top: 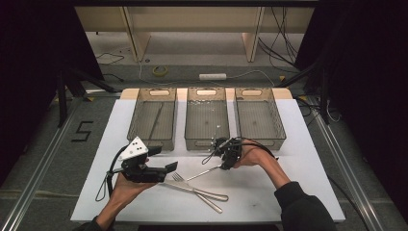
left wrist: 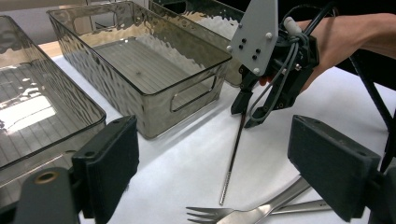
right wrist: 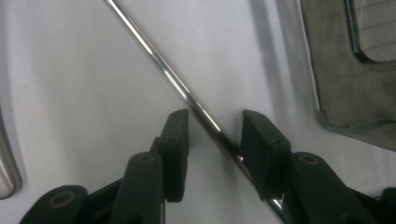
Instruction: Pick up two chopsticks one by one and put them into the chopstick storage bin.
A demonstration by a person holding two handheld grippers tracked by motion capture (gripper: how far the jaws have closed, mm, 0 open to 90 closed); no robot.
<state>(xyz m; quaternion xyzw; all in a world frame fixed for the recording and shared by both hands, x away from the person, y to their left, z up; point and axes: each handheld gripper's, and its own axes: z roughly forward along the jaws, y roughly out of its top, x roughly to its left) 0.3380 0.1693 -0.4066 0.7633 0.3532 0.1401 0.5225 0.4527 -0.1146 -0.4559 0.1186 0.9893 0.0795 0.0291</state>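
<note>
Right gripper view showed the right gripper (right wrist: 212, 133) straddling a thin steel rod (right wrist: 173, 81), most likely a chopstick, which lay flat on the white table (right wrist: 70, 93); the jaws stood spread, one on each side of the rod and not yet pinching it. Seen from the high view, the rod (top: 204, 173) lay just in front of the middle bin (top: 207, 139), near a fork (top: 190, 186) and a knife (top: 204, 192). Closing well probably required lowering the pads until they nearly met the table, centring the rod between them, then squeezing squarely so that the round shaft could not roll out. Over by the cutlery, the left gripper (top: 161, 168) hovered with jaws spread and nothing between them
</note>
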